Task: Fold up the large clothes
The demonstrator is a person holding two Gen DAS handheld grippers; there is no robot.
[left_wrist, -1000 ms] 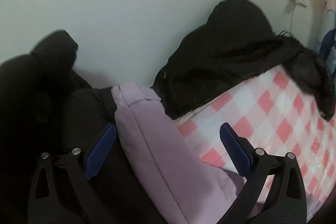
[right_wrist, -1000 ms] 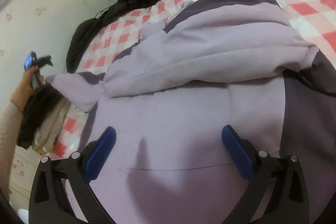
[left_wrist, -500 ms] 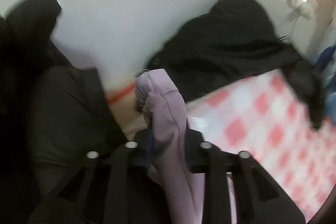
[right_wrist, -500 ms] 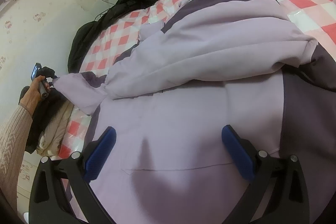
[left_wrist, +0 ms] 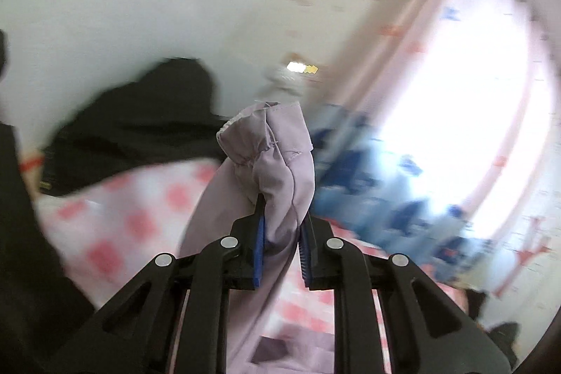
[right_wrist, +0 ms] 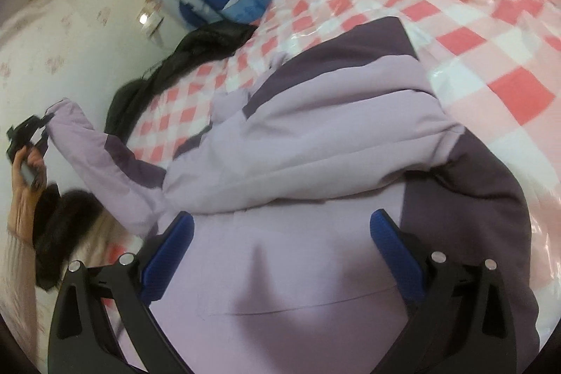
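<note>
Left gripper, open one second ago, now clamped on sleeve cuff of lilac jacket, cuff lifted off checked bedspread. Right gripper held wide open, empty, jacket body beneath. Sleeve fold judged underway.

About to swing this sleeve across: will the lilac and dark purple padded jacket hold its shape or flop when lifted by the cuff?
Probably floppy: the sleeve cuff bunches in the left gripper, and the sleeve sags behind it. The lilac and dark purple padded jacket looks puffy, so folds may spring back.
</note>
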